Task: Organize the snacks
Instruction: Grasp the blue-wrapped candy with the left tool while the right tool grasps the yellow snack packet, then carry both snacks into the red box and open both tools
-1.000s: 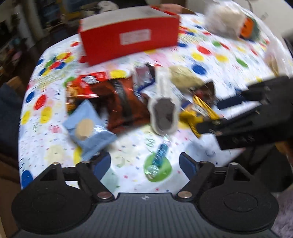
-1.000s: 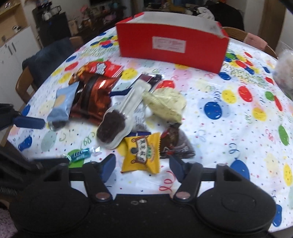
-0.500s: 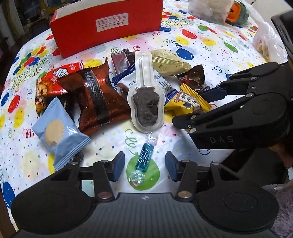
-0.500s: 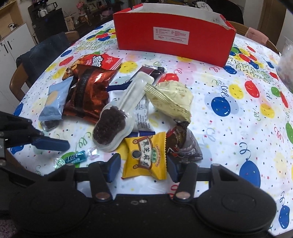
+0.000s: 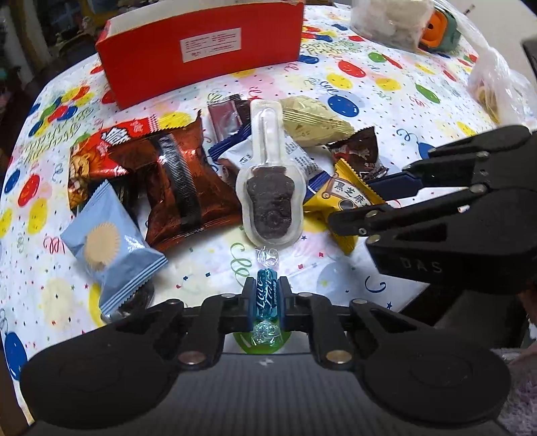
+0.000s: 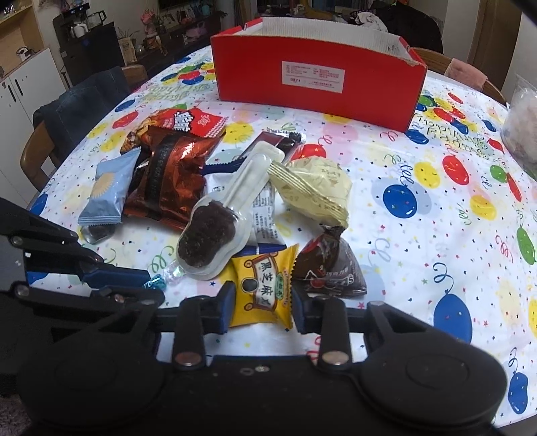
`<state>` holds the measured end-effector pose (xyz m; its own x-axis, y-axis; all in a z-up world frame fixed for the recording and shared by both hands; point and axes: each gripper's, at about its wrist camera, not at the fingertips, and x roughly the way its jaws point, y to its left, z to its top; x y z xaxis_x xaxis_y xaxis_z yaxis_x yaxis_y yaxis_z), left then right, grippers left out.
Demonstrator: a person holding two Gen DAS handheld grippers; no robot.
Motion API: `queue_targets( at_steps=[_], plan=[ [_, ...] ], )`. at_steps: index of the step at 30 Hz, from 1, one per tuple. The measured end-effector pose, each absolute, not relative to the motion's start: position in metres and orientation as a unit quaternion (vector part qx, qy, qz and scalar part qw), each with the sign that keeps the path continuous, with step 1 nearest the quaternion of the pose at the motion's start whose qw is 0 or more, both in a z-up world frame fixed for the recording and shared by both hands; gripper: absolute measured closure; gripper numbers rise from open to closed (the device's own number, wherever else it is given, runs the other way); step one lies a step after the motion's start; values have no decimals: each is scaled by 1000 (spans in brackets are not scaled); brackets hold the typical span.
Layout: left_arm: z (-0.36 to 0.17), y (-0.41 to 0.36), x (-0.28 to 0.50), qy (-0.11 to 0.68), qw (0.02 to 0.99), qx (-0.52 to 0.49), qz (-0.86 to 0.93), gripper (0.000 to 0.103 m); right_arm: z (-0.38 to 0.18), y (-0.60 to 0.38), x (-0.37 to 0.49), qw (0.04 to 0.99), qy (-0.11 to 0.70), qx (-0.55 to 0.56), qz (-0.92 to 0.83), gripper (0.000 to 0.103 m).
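My left gripper is shut on a small blue wrapped candy at the table's near edge. My right gripper has its fingers on both sides of a yellow snack packet, touching or nearly touching it. A pile of snacks lies beyond: a clear lollipop-shaped pack, a brown foil bag, a light blue packet, a cream packet and a dark pyramid packet. An open red box stands at the far side.
The round table has a balloon-print cloth. Plastic bags sit at the far right. A chair with a dark jacket stands to the left of the table. The right gripper's body shows in the left wrist view.
My left gripper has closed on the blue candy, which lay between its open fingers. My right gripper has narrowed around the yellow packet and moved a little closer to it.
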<state>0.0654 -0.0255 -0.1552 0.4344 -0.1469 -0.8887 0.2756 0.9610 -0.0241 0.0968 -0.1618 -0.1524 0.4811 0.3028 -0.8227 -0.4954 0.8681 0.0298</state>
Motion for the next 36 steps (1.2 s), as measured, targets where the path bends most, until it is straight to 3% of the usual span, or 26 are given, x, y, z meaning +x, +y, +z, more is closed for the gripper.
queue_targets(
  at_steps=[14,26,36],
  plan=[
    [-137,-2,62,518,850,-2,-94,91,-127,-171,85,866,436,-84,229,75],
    [-71,9,80,468,879,-32,-81,91,-57,-179,97,889,384,-60,242,75],
    [-2,11,142,415,906,-35,-70,91,5,-192,171,912,335,-22,237,74]
  ],
)
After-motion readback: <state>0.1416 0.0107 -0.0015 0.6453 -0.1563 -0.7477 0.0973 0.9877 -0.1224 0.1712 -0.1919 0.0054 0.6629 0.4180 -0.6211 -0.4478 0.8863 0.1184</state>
